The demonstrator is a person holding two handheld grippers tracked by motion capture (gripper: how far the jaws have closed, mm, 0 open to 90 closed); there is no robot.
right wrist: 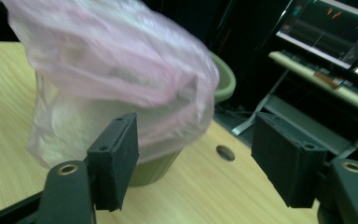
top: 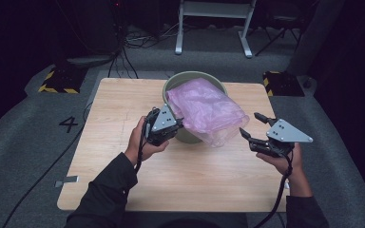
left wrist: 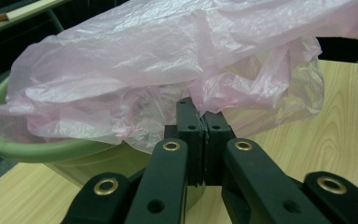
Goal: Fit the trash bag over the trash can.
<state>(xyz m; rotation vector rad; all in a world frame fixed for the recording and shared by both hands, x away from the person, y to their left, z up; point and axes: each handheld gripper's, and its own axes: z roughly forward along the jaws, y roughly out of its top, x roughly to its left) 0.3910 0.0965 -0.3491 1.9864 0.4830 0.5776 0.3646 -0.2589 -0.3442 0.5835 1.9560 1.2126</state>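
On the wooden worktop (top: 123, 142) stands a green bin (top: 177, 81) with a pink plastic bag (top: 204, 110) draped over its near rim. The left tongs (left wrist: 204, 122) are clamped on the bag's edge; the right tongs (right wrist: 196, 161) stand apart, holding nothing, just beside the bag.

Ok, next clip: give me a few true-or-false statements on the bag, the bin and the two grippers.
1. The left gripper is shut on the pink bag. True.
2. The right gripper grips the bag. False: its fingers stand apart with nothing between them.
3. The bag lies flat on the table. False: it drapes over the green bin.
4. The bin stands on the wooden table. True.
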